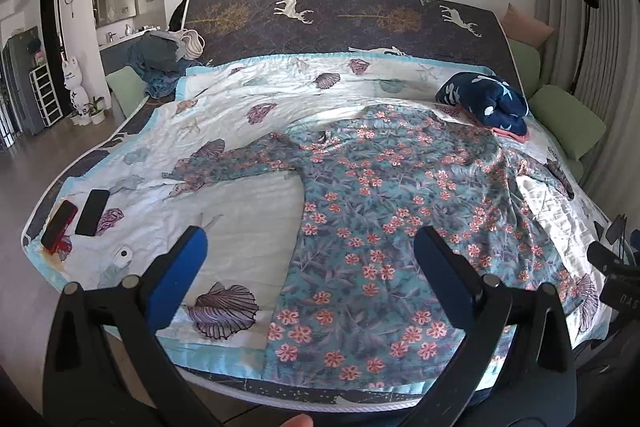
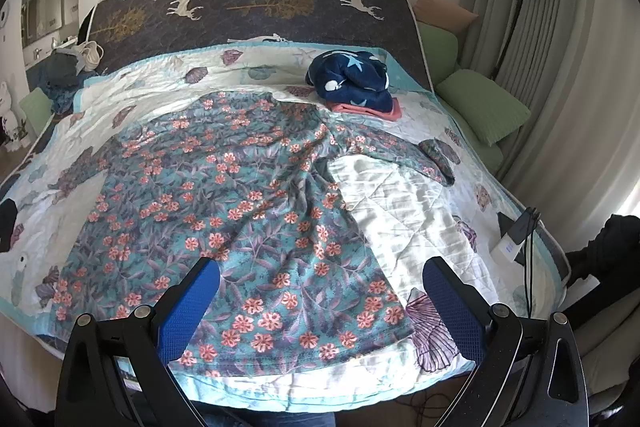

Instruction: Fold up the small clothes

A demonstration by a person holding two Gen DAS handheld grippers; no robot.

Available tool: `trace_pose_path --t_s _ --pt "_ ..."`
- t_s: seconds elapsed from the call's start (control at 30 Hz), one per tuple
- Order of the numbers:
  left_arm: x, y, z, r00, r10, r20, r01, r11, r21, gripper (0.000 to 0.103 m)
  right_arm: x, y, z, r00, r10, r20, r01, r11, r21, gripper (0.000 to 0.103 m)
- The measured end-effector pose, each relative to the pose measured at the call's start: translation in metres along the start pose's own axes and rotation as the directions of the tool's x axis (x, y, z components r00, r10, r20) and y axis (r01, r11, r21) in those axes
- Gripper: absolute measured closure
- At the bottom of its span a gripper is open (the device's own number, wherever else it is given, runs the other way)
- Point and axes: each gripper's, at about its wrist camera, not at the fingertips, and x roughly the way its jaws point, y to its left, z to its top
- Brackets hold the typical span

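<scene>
floral dress (image 1: 384, 187) lies spread flat on the bed (image 1: 240, 227), nothing folded yet. your left tongs (image 1: 308, 247) and right tongs (image 2: 320, 279) hang spread, empty; next, pinch a sleeve (image 1: 224, 167).

Two grippers, both wide open

The left gripper (image 1: 310, 247) and the right gripper (image 2: 322, 279) tip downward, holding nothing between their blue pads.
</scene>
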Motion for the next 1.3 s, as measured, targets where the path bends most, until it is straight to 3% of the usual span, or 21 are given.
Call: trace_pose_path --t_s 0.27,1.3 --pt "0.008 0.001 -0.003 0.999 -0.039 -0.037 0.039 0.999 -0.019 0.000 0.001 -0.001 -0.002 1.000 0.003 -0.010 -0.003 1.000 -0.004 0.000" --pt "0.009 0.005 -0.002 0.999 -0.039 -0.036 0.038 0.999 -0.024 0.000 0.002 0.002 -0.004 0.997 0.077 -0.017 -0.077 0.997 0.000 0.000"
